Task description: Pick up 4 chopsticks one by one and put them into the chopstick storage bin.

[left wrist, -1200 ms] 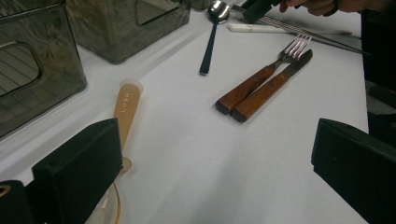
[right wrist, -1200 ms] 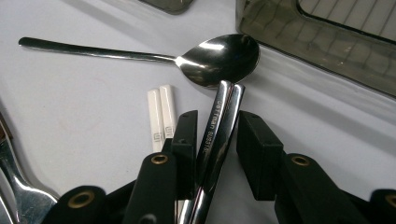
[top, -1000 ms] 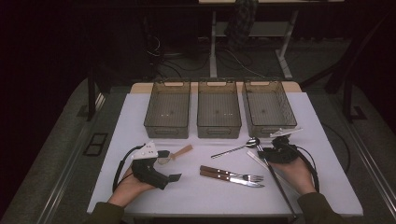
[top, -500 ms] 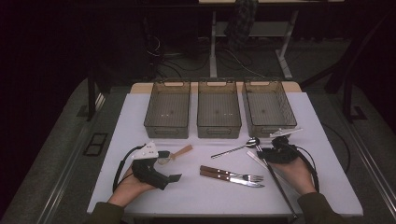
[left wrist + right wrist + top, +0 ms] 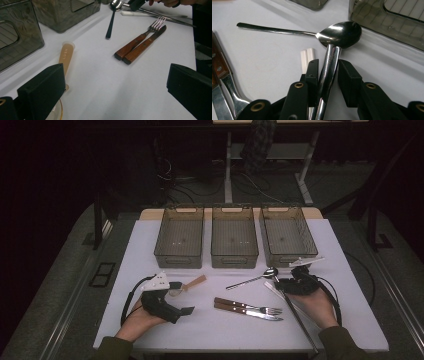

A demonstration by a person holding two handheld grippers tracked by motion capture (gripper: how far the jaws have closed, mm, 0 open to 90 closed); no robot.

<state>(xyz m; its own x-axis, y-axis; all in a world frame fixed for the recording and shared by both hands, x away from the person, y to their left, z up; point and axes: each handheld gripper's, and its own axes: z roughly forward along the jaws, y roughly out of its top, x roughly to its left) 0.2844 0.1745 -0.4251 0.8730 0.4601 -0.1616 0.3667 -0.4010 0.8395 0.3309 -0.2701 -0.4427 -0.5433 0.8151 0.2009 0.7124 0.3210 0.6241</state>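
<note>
We have the right gripper [image 5: 325,75] narrowed around a pair of metal chopsticks [image 5: 327,72] whose tips touch the spoon [image 5: 340,33] bowl just before the right-hand bin [image 5: 287,237]; a loose pinch could let one stick roll free or nudge the spoon. The left gripper [image 5: 112,87] stands wide and empty near the wooden spoon [image 5: 65,56], and its view alone shows that handle's lettering.

The one readable text is "LUSH", in pale capitals running lengthwise along the tan handle [image 5: 66,55], which lies just beside the dark bin [image 5: 17,37]. Nothing else carries legible lettering, numbers or signs.
</note>
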